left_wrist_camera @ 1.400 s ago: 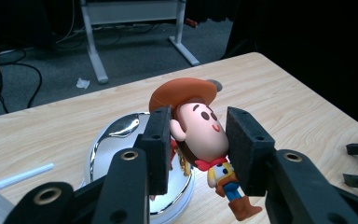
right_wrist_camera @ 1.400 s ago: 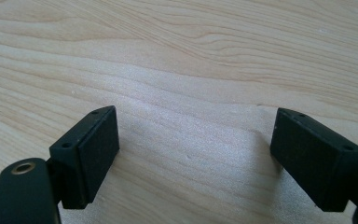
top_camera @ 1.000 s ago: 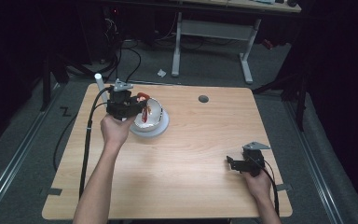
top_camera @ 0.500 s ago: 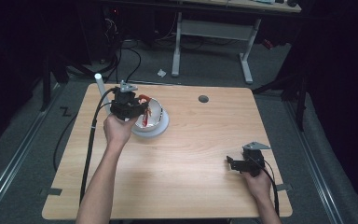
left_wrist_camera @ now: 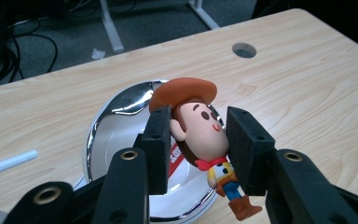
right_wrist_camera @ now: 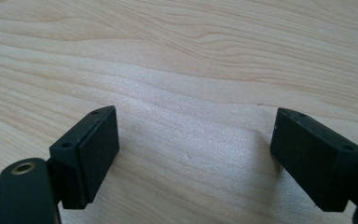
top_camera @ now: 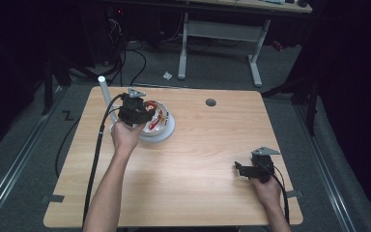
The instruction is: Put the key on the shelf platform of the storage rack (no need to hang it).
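Left gripper [left_wrist_camera: 198, 149] clamps the cowboy figure [left_wrist_camera: 200, 135] by the head over the shiny bowl [left_wrist_camera: 121, 116], fingers tight on it. Next, I'd say: lower gently, then release inside. Right gripper [right_wrist_camera: 196, 154] idles on the worktop [top_camera: 212, 145], fingers wide.

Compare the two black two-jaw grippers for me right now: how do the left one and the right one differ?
The left gripper is shut on the cowboy figurine with the brown hat; the right gripper stands open with nothing between its jaws. The left one hangs over the shiny silver bowl at the far left of the wooden table; the right one sits low over bare wood near the right front corner. Both are hand-held and black.
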Demonstrator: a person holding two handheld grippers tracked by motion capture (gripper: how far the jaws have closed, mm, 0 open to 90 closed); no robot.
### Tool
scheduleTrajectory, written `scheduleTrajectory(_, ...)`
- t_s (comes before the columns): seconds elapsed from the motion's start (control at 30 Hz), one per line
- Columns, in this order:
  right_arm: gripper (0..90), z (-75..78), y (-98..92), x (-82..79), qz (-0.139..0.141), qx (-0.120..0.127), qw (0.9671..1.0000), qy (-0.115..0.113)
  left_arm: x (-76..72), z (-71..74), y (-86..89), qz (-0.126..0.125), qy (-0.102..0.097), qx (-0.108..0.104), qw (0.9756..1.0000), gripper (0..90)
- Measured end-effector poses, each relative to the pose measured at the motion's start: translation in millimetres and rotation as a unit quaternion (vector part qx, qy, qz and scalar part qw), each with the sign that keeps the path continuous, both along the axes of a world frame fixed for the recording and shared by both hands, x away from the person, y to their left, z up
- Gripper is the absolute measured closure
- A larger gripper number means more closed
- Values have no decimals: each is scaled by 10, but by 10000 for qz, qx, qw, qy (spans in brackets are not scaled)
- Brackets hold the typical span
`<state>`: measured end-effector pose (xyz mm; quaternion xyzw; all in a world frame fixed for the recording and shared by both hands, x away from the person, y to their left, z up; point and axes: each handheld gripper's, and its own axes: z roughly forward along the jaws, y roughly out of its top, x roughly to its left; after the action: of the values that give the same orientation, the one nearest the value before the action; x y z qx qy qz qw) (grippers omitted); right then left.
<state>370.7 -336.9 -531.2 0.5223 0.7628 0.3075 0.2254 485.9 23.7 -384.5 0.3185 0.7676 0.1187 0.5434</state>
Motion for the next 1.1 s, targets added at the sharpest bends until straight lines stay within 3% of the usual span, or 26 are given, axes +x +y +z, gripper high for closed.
scheduleTrajectory(0.2, 152, 0, 0, 0, 0, -1, 10000, 0, 37, -80, -2, 73, 134, -122, 9998, 619)
scheduleTrajectory(0.53, 152, 0, 1, -1, -1, 2, 10000, 0, 113, -263, 0, 108, 314, -130, 9994, 619)
scheduleTrajectory(0.8, 152, 0, 0, 0, 2, -2, 10000, -1, 153, -428, -94, 47, 359, 182, 9992, 618)
scheduleTrajectory(1.1, 152, 0, 0, 0, 1, 0, 10000, 0, 204, -551, -157, 53, 475, 288, 9984, 616)
